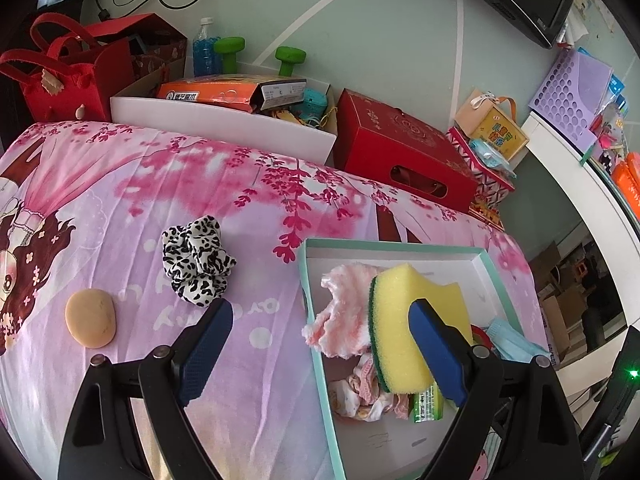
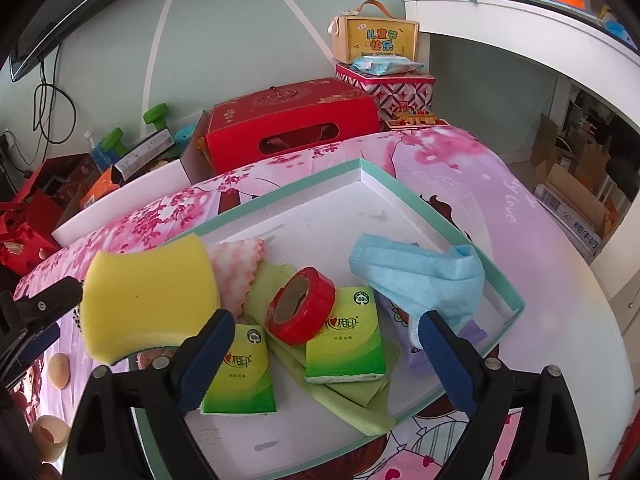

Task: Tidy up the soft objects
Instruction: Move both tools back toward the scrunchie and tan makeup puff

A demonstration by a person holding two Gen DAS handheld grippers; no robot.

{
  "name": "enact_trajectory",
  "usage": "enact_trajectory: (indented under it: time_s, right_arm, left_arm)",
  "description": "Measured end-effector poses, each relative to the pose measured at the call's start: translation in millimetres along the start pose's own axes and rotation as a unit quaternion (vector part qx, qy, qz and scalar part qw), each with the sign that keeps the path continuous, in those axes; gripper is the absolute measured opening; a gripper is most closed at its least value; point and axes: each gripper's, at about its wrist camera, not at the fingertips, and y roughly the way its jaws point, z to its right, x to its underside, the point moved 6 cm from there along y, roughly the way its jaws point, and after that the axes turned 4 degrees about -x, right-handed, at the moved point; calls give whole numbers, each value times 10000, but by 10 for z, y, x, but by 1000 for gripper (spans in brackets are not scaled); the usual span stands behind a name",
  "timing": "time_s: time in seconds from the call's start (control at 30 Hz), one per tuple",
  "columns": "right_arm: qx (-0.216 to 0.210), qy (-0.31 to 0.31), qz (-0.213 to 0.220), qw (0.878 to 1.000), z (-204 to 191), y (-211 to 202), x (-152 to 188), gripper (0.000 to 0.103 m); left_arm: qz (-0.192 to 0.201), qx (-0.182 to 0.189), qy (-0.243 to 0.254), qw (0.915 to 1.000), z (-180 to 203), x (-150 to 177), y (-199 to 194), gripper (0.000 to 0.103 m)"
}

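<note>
A teal-rimmed white box [image 1: 308, 300] [image 2: 400, 184] lies on the pink bedsheet. In it are a yellow sponge [image 1: 416, 320] [image 2: 148, 296], a pink cloth [image 1: 344, 312] [image 2: 236, 272], a blue face mask [image 2: 416, 272], a red tape roll [image 2: 302, 306] and two green tissue packs [image 2: 346, 336]. My left gripper [image 1: 320, 336] is open; its right finger overlaps the sponge, the left is over the sheet. My right gripper [image 2: 324, 344] is open above the box. A leopard scrunchie [image 1: 198, 260] and a beige puff [image 1: 90, 318] lie on the sheet.
Behind the bed stand a white bin [image 1: 224, 120], a red gift box [image 1: 404, 152] [image 2: 292, 128], a red felt bag [image 1: 60, 76] and small gift boxes [image 2: 376, 40]. A white desk [image 2: 520, 28] is at the right. Beige puffs [image 2: 60, 372] lie at the left.
</note>
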Motion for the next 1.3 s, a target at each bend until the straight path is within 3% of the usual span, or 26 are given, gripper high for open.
enact_trajectory:
  time_s: [0.5,0.9,1.3]
  right_arm:
    - [-161,61,297,9994,-78,-208,-88,95]
    - [-690,-491,377,9957,-722,-283,-58,95]
    - [-894,-1052,589,9887,-1199,-427,-1,95]
  left_arm:
    - [38,-169,-187,9997,-201,-4,-69,90]
    - [-20,-772,-404,9962,-636,40,-109,90]
    - [49,-1233,-883,9884,-1203,22,-252,90]
